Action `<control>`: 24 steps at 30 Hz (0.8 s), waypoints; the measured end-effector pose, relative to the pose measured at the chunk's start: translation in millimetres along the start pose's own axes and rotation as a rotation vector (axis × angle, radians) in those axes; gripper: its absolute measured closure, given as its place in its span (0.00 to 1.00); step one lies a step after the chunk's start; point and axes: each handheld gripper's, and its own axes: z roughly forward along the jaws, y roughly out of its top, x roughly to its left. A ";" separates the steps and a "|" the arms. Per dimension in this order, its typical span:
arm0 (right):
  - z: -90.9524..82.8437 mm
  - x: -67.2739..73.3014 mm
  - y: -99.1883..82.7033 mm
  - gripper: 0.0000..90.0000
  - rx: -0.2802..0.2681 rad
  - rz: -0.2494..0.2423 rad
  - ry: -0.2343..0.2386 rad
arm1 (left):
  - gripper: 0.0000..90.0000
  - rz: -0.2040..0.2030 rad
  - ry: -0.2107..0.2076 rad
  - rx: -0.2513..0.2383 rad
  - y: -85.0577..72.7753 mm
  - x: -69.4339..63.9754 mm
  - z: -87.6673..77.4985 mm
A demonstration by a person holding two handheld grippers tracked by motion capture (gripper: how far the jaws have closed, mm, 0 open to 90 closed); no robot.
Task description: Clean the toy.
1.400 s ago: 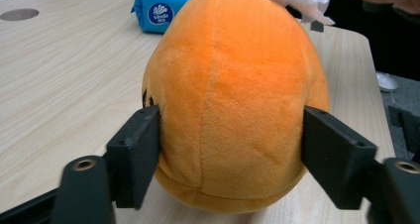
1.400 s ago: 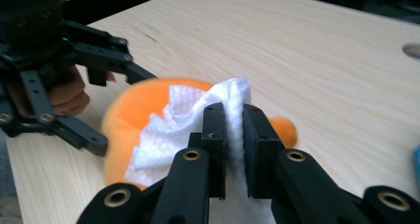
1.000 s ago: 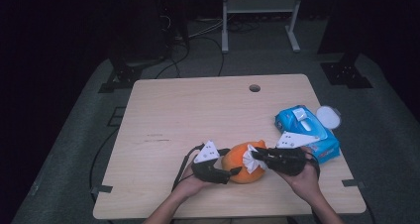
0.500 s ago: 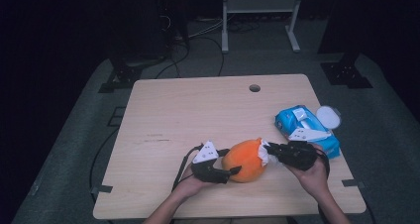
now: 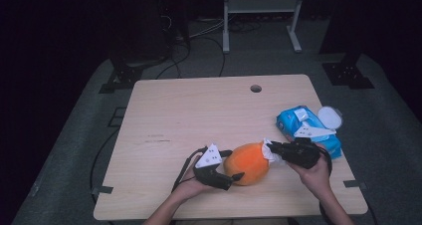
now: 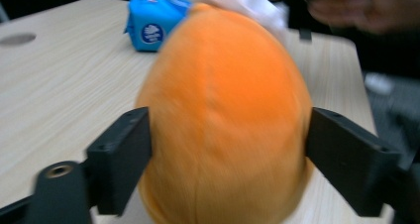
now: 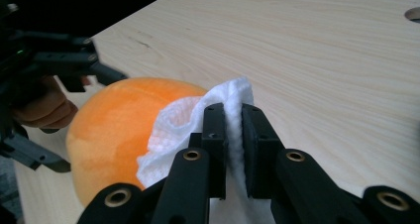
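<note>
Your left hand-held gripper [image 5: 226, 172] clamps the orange plush ball [image 5: 247, 163] low centre of frame on the worktop [image 5: 209, 110]; your right hand-held gripper [image 5: 272, 148], pinching a white wipe [image 7: 190, 117], touches the ball's right end.

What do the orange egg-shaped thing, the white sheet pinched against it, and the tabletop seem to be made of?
Orange egg-shaped toy: looks like soft plush, with a matte, fuzzy nap and a faint seam.
White wipe: thin nonwoven cloth or paper, dimpled, crumpled and limp.
Table: pale wood or wood-look laminate, with a straight printed-looking grain and a smooth satin surface.
</note>
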 end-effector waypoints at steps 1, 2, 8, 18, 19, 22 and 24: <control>0.0 0.0 0.0 0.90 0.000 0.000 0.000 | 0.18 -0.050 0.008 -0.011 0.6 2.6 0.9; -0.9 3.5 1.4 0.90 -0.007 -0.006 0.015 | 0.16 -0.060 0.005 -0.007 0.2 2.6 2.0; -1.7 25.3 12.1 0.90 -0.017 -0.085 0.031 | 0.29 0.110 0.010 0.018 2.1 -17.7 7.7; -6.2 5.4 3.3 0.90 0.003 -0.035 -0.003 | 0.30 0.149 -0.021 0.012 2.1 -22.9 10.3; -5.5 8.7 4.5 0.90 0.004 -0.040 -0.002 | 0.30 0.155 -0.022 0.014 2.1 -23.7 10.7; -1.4 23.7 9.2 0.90 0.015 -0.102 0.004 | 0.30 0.169 -0.021 0.017 1.2 -25.8 10.3; 0.5 29.0 10.6 0.90 0.024 -0.134 -0.005 | 0.29 0.159 -0.022 0.018 0.7 -24.0 8.9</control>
